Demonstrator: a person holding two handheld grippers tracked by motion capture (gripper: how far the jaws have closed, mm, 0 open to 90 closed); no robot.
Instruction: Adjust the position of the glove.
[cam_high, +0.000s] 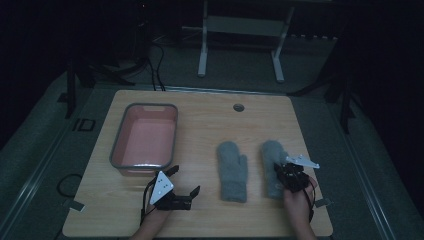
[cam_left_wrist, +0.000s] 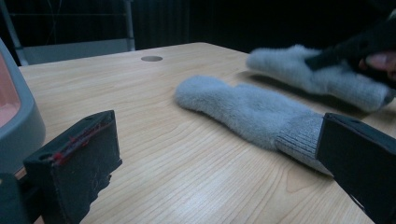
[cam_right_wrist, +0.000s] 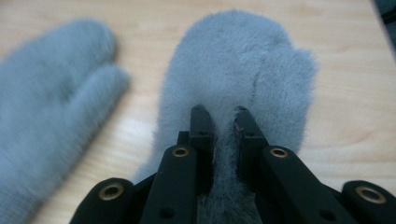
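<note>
Grey-rimmed pink tub (cam_high: 145, 140) at table's (cam_high: 210, 125) left, nothing visible inside. Just below it, left gripper (cam_high: 186, 181) rests on the wood, jaws spread wide, holding nothing. Left mitten (cam_high: 233, 170) lies flat mid-table. Right mitten (cam_high: 271, 160) just beside it; right gripper (cam_high: 278, 168) pinches a fold of its fuzzy fabric, jaws nearly together.

Two fluffy grey mittens are lying flat, cuffs toward the person, to the right of the pink tub (cam_high: 145, 137). The left mitten (cam_high: 233, 171) is lying nearer the tub. The right mitten (cam_high: 272, 165) is lying just beyond it, its fabric bunching into a pinched ridge.
</note>
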